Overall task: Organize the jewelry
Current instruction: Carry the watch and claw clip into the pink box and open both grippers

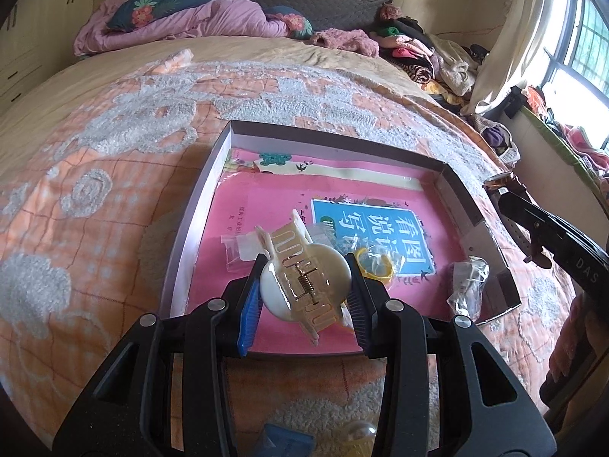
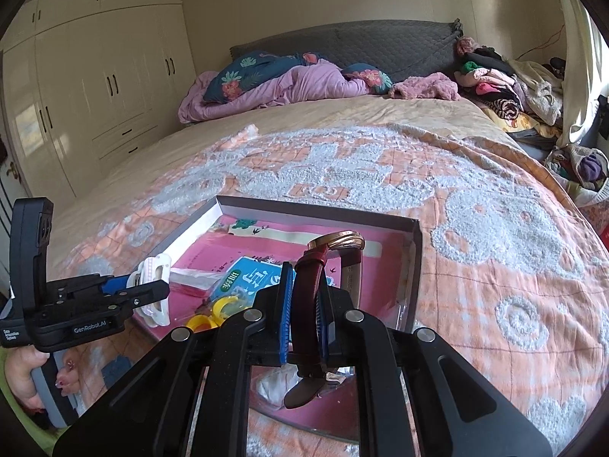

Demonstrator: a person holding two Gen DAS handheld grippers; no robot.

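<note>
While the left tool point(image 1: 304, 285) clamps a hair claw point(image 1: 300, 270), the right tool point(image 2: 304, 320) pinches a watch strap point(image 2: 308, 297), its dial hidden.

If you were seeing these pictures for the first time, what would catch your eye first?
Probably the cream hair claw clip clamped in the left hand-held gripper over the shallow box on the bed. Next, the wristwatch, its dark red strap pinched in the right hand-held gripper above the box's right side. Inside the box lie a pink booklet and yellow rings.
</note>
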